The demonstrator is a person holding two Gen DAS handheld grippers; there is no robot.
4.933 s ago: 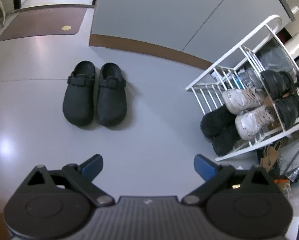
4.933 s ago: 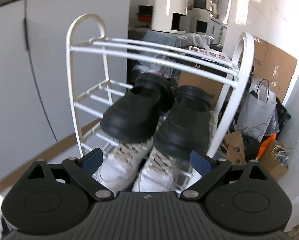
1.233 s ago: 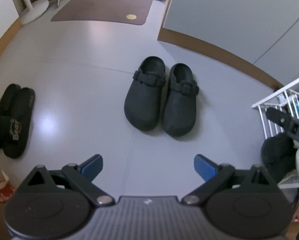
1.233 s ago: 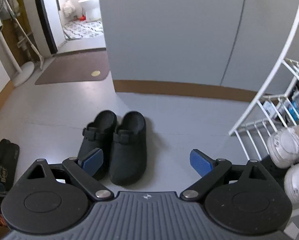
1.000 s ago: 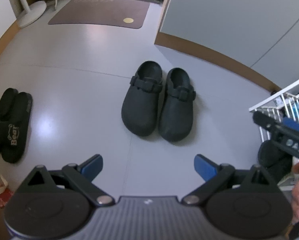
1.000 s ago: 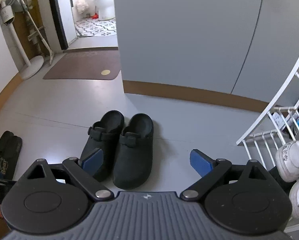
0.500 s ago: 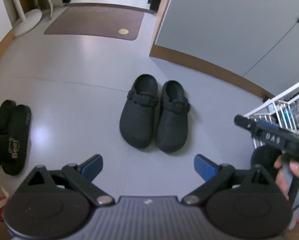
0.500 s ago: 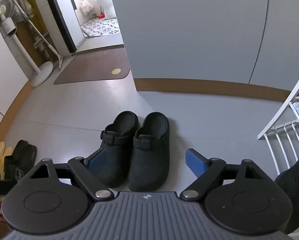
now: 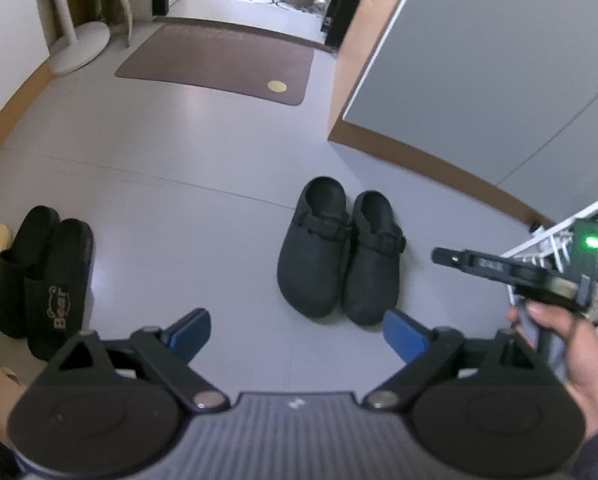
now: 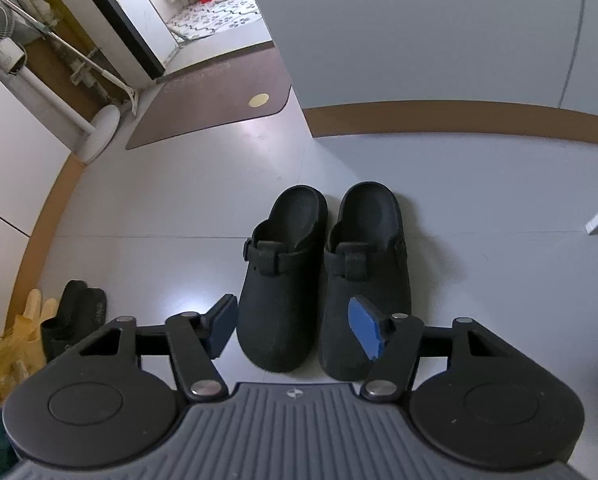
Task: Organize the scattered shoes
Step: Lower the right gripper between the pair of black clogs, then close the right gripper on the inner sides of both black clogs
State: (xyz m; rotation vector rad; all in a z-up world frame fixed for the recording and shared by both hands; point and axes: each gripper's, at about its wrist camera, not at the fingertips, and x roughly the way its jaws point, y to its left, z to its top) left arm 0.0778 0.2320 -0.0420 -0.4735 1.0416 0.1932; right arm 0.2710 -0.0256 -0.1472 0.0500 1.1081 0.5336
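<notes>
black clogs (image 10: pixel 323 280), right gripper (image 10: pixel 295 330) closing above

The right claw (image 10: pixel 293 330) has come away from the shoe rack (image 9: pixel 559 236) and down toward the black clogs (image 10: pixel 323 276); its jaws have just been closing, nothing pressed between them; the right hand (image 9: pixel 567 344) has entered the left wrist view
</notes>
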